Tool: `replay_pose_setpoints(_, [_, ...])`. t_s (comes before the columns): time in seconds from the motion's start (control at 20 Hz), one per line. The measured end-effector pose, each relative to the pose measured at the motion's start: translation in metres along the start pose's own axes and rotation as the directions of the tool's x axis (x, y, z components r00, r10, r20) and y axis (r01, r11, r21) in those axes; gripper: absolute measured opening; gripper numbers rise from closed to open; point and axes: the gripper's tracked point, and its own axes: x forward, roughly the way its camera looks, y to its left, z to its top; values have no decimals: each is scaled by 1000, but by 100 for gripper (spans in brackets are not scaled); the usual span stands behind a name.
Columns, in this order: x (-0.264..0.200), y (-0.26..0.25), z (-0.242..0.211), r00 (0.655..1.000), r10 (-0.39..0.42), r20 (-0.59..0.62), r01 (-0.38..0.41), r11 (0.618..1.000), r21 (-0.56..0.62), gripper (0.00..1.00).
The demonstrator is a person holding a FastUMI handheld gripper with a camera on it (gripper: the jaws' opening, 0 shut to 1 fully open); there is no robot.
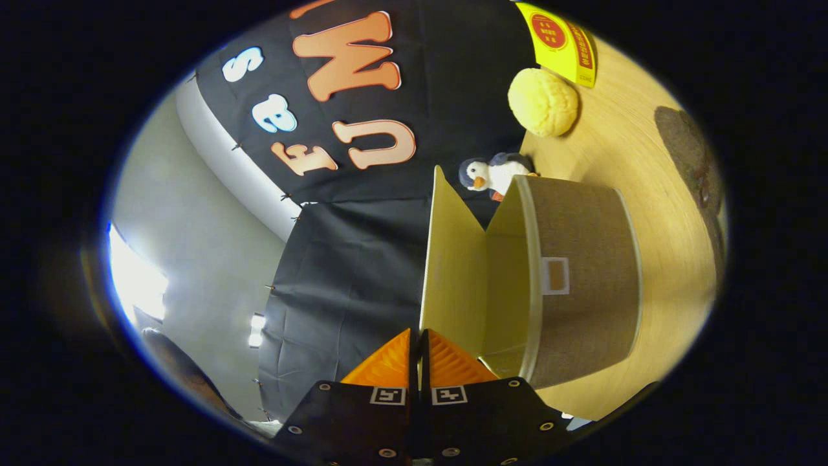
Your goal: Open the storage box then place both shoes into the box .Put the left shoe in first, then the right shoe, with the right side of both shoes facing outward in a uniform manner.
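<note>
My gripper (419,346) is clenched on the edge of the storage box's lid (453,259). Just ahead, the storage box (576,278) stands open on the surface (673,213).

We read no text: red print on the yellow carton (564,44) was too blurred, the storage box (598,317) tag (555,275) blank; the gripper (419,338), fingers pinching the lid (453,259), bore only square code markers

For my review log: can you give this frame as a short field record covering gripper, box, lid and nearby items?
gripper: gripper fingers closed on the lid's edge
lid: lid lifted, swung away from the box
storage box: storage box open, standing on the wooden table
beyond box: penguin toy, yellow ball, yellow carton
</note>
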Motion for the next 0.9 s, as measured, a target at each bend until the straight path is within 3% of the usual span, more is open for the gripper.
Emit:
replay_pose_setpoints(0.4, [80, 45, -23, 995, -76, -62, 65, 985, -161, 0])
replay_pose_setpoints(0.65, [130, 45, -63, 974, -179, -141, 134, 950, -284, 1])
replay_pose_setpoints(0.8, [157, 39, -75, 969, -209, -135, 164, 944, -288, 3])
replay_pose_setpoints(0.9, [168, 28, -70, 958, -276, -73, 231, 901, -367, 9])
